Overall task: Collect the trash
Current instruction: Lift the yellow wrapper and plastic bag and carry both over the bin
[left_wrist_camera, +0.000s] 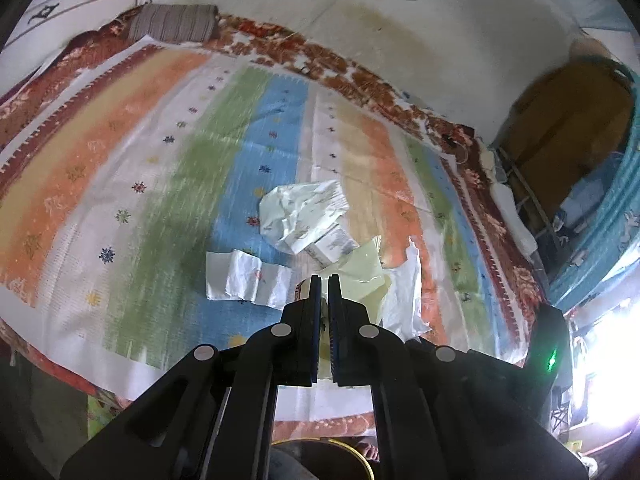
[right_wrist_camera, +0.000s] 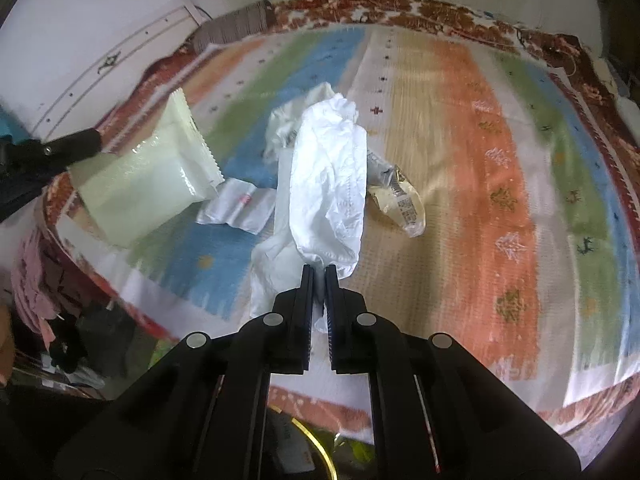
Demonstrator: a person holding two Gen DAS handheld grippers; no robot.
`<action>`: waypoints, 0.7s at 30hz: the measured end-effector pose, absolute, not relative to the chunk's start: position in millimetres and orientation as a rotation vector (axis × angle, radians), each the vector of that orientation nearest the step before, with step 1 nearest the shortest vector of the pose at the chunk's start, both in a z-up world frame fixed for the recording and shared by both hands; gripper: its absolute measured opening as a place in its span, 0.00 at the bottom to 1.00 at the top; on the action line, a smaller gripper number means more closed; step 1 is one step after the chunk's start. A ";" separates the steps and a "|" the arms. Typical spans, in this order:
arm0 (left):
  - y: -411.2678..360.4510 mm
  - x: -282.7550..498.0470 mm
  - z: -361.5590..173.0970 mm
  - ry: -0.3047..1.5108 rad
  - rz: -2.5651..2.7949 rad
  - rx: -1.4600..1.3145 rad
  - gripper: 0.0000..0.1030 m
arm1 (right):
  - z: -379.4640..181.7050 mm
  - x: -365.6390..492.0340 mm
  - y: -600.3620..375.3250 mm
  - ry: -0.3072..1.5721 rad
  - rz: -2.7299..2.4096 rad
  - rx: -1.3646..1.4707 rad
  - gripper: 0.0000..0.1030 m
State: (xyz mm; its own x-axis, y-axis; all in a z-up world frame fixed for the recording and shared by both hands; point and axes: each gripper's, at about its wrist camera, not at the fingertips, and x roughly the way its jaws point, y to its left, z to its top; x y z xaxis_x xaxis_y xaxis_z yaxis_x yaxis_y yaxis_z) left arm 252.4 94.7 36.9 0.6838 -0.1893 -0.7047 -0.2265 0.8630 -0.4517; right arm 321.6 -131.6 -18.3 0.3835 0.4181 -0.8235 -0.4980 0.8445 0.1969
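Our right gripper (right_wrist_camera: 319, 270) pinches a crumpled white tissue (right_wrist_camera: 330, 168) at frame centre; our left gripper (left_wrist_camera: 324, 280) pinches the pale green packet (right_wrist_camera: 152, 176) at middle left. Thin tissue can tear, so we may drop it on the striped mat (right_wrist_camera: 460, 160)
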 end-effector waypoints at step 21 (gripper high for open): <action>60.1 171.3 61.3 0.715 -0.045 -0.514 0.03 | 35.6 231.1 -162.9 0.870 0.627 -0.037 0.05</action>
State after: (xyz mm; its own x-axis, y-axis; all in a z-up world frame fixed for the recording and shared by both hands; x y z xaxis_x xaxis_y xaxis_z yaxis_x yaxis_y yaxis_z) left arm 171.3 60.1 61.3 0.7596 -0.2113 -0.6150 -0.1330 0.8753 -0.4650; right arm 231.1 -162.9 35.6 0.4783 0.4989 -0.7227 -0.5285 0.8207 0.2169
